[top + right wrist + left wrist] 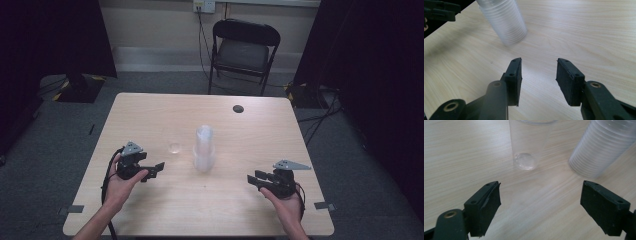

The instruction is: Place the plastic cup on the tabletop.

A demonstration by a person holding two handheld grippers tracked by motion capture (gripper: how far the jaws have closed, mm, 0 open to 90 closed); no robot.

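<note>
From the high view, a light wooden desk (150, 115) carries a stack of clear plastic cups (204, 149) near its middle, with a single clear plastic cup (175, 147) standing just to its left. The left gripper (154, 170), held in the person's left hand (120, 184), rests on the desk left of the cups, and the right gripper (254, 180), in the right hand (285, 202), sits well right of them; both point inward. A black folding chair (243, 50) stands beyond the desk. In the left gripper view, the jaws stand wide apart and empty, with the single cup (526, 147) ahead and the stack (599, 147) to its right. In the right gripper view, the jaws are parted with nothing between them, and the stack (504, 20) rises ahead to the left.
</note>
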